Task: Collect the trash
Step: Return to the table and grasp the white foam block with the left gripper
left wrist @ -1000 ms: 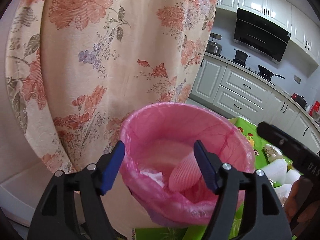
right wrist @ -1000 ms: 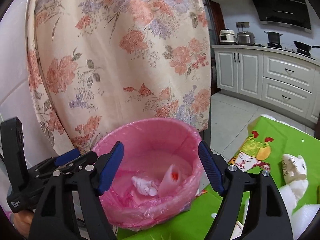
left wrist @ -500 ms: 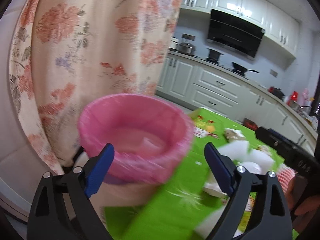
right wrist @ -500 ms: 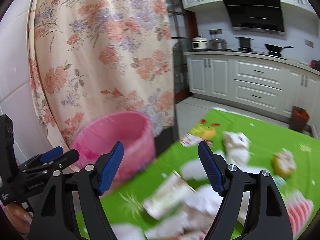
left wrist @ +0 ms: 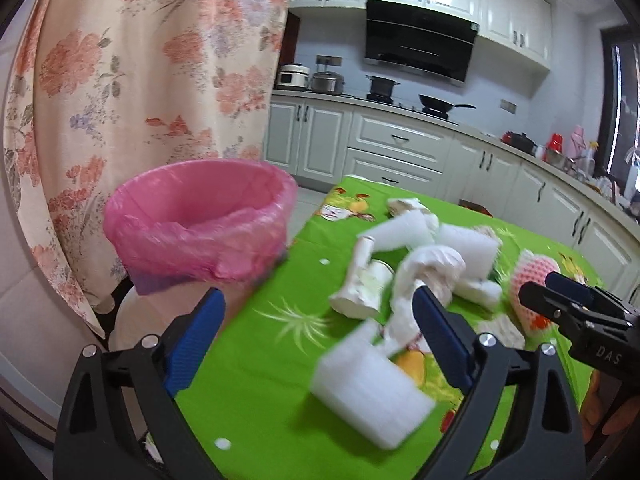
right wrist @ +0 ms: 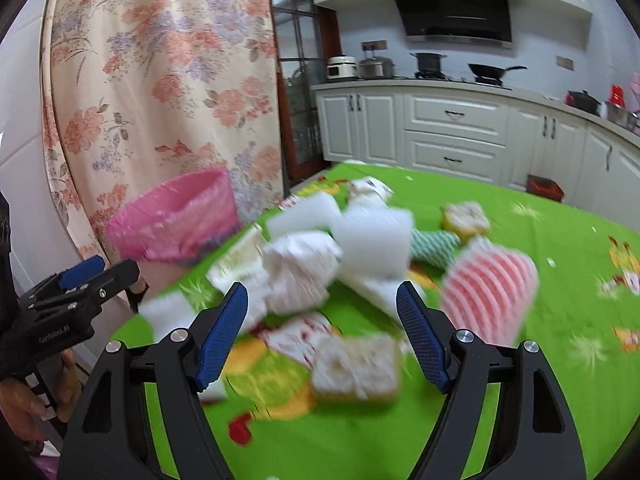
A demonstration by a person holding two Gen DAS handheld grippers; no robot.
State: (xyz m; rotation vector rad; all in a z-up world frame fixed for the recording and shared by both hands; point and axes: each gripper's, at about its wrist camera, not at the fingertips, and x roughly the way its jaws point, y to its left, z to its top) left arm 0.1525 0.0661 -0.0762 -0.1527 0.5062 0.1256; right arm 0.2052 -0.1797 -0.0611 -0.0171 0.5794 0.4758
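A bin lined with a pink bag (left wrist: 200,228) stands off the table's left corner; it also shows in the right wrist view (right wrist: 176,216). A pile of trash lies on the green tablecloth (left wrist: 280,360): white foam blocks (left wrist: 368,384), crumpled white paper (left wrist: 428,268), a pink foam net (left wrist: 536,276). In the right wrist view I see a white foam block (right wrist: 376,240), a pink striped net (right wrist: 488,288) and a crumbly square piece (right wrist: 356,364). My left gripper (left wrist: 320,340) is open and empty over the table. My right gripper (right wrist: 320,336) is open and empty above the pile.
A floral curtain (left wrist: 140,80) hangs behind the bin. White kitchen cabinets (left wrist: 392,148) and a stove with pans run along the back wall. A white round stool (left wrist: 128,316) stands under the bin. The right gripper's body shows in the left wrist view (left wrist: 580,320).
Both grippers have swung right, away from above the pink bin and over to the trash pile on the green tablecloth. Both stay open and empty.
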